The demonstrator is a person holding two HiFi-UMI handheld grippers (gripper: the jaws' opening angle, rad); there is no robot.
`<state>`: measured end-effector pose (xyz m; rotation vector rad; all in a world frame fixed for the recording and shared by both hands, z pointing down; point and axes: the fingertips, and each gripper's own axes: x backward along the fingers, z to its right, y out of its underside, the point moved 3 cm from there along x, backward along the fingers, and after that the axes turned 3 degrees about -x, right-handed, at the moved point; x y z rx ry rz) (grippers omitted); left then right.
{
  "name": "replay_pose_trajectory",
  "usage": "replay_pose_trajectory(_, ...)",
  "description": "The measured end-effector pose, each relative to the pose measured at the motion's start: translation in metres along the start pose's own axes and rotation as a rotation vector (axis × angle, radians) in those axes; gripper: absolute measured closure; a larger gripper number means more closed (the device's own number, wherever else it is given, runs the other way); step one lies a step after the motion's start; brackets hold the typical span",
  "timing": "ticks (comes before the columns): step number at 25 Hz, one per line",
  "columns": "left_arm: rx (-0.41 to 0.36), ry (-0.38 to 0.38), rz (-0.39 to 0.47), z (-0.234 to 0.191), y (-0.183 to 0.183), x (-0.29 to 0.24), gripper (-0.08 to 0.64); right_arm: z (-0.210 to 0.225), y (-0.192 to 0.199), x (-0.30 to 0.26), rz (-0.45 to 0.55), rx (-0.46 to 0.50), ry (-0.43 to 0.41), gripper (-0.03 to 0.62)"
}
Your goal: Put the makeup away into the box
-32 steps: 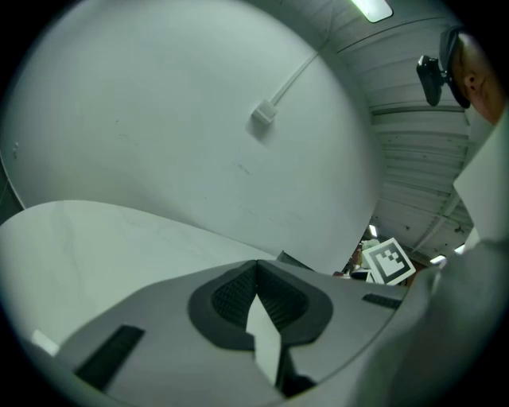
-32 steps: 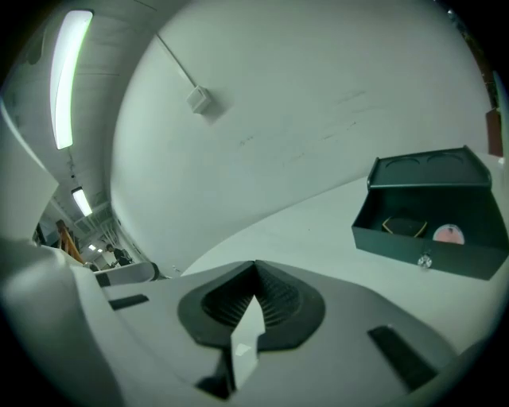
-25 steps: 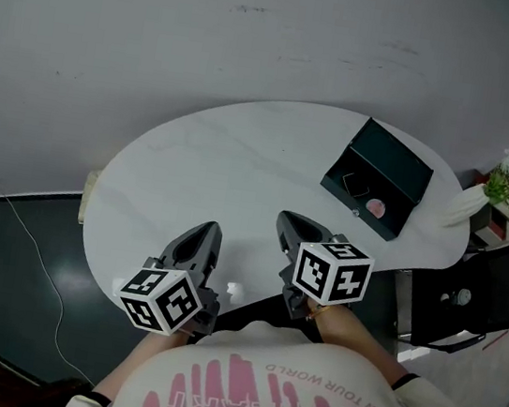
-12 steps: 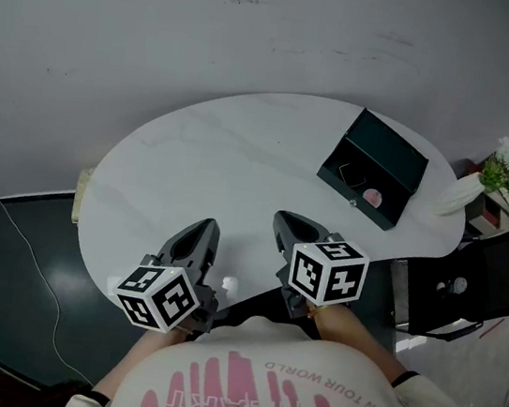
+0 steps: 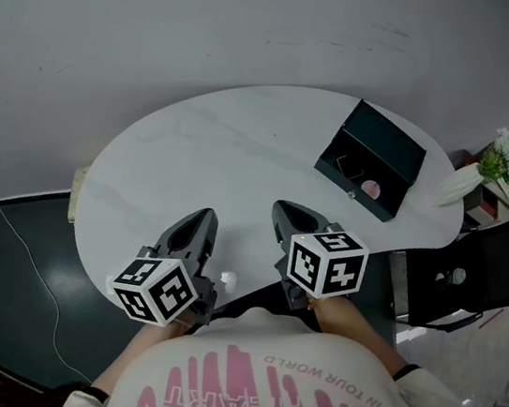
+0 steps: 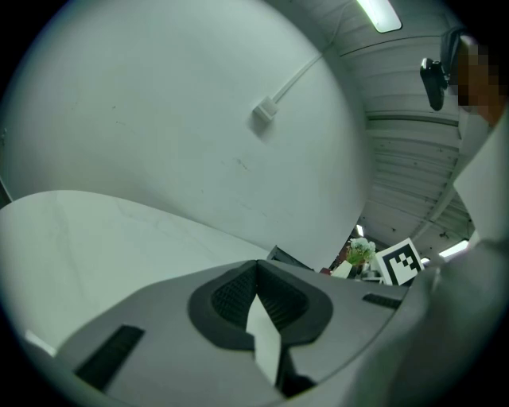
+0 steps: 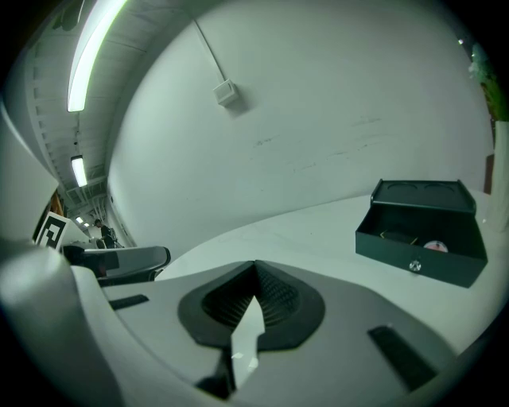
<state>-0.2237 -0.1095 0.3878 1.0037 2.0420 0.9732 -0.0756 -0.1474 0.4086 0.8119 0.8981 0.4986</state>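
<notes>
A dark box (image 5: 370,172) stands open at the far right of the white oval table (image 5: 205,153), lid raised. Inside it lies a round pink makeup item (image 5: 371,188); the right gripper view shows the same box (image 7: 421,230) and pink item (image 7: 435,246). My left gripper (image 5: 199,220) hovers over the table's near edge, shut and empty, its tips meeting (image 6: 256,266). Beside it my right gripper (image 5: 283,214) is likewise shut with nothing between its jaws (image 7: 254,270), well short of the box. No loose makeup shows on the tabletop.
A black chair (image 5: 462,276) stands right of the table. A white vase with flowers (image 5: 491,172) sits beyond the box at the far right. A plain wall runs behind the table. A thin cable (image 5: 28,259) lies on the dark floor at left.
Both grippers keep their places and stay shut. Only the head camera has shifted a little, sliding the table and box slightly up and left in the picture.
</notes>
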Motion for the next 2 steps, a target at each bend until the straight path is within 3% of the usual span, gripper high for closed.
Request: replay_pose_trajectory(2, -0.002, 0.003, 0.005, -0.0012, -0.0014, 0.0006, 0.557, -0.0018, -0.0006, -0.0005, 0.004, 0.004, 0.001, 0.595)
